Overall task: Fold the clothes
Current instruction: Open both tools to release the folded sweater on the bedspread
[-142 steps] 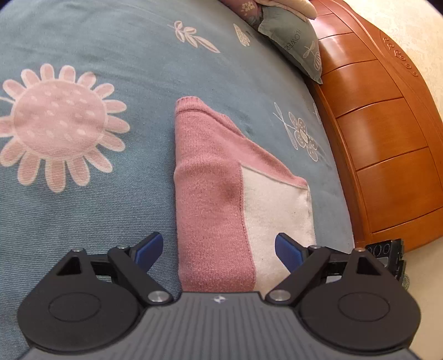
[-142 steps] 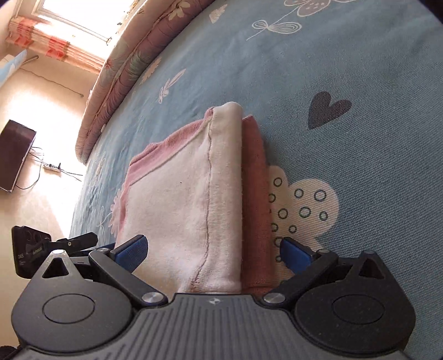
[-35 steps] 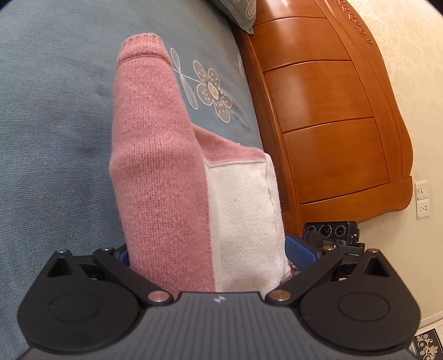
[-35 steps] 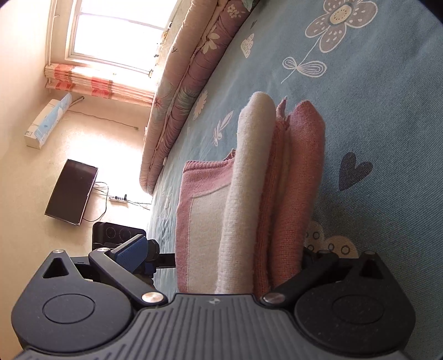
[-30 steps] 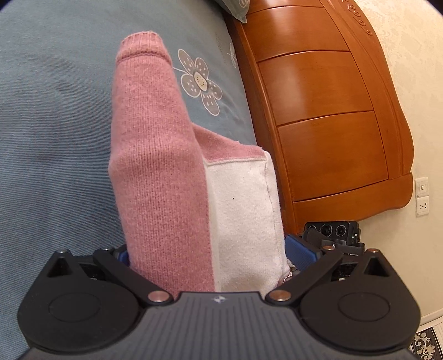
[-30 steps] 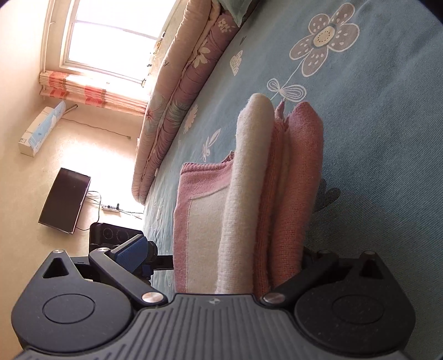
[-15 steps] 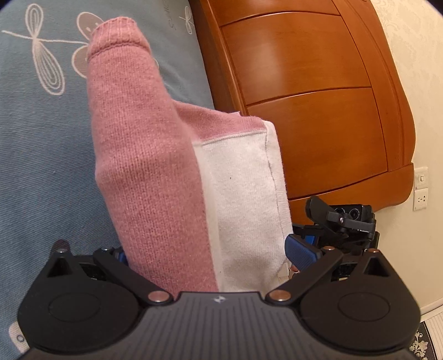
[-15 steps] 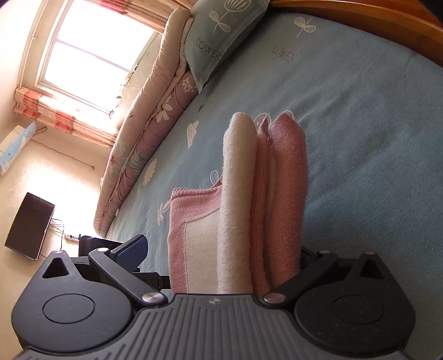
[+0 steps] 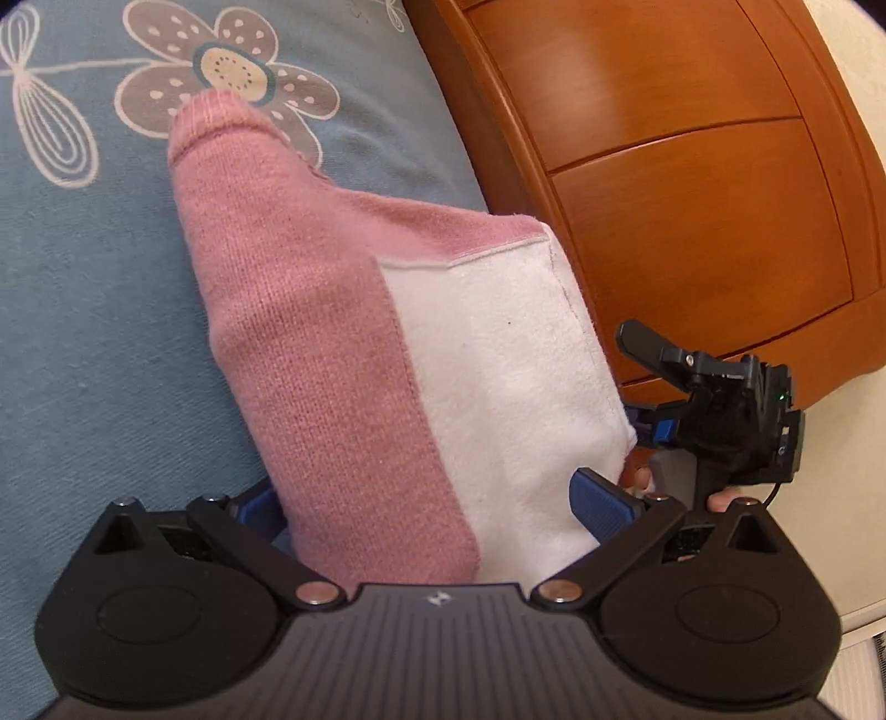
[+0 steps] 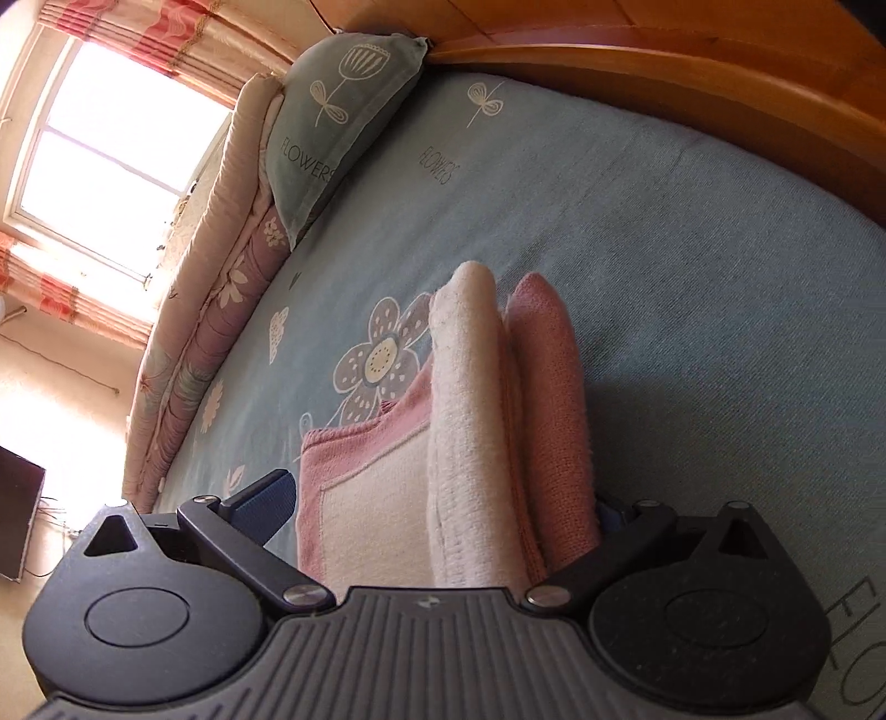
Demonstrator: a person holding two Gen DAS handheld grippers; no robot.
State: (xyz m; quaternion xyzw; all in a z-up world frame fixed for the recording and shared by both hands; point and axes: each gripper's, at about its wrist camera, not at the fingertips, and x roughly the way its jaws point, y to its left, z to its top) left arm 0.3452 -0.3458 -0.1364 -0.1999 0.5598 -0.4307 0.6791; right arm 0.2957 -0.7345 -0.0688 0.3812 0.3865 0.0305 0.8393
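pink and white knit garment [image 9: 354,354], already folded into a thick bundle, held up above the blue floral bed [image 9: 83,310], near the wooden headboard [image 9: 692,166]. left tongs [image 9: 437,504] clamped on one end, right tongs [image 10: 443,515] clamped on the other. we judge it soft, light, floppy: layers could slide apart. grip across all layers near the edge.

Blue flower-print bed [image 10: 692,232], orange wood headboard [image 9: 681,183], "FLOWERS" pillow [image 10: 332,127], rolled quilt [image 10: 221,288]. Bright window [image 10: 105,149], striped curtains [image 10: 160,39], cream wall [image 9: 830,543].
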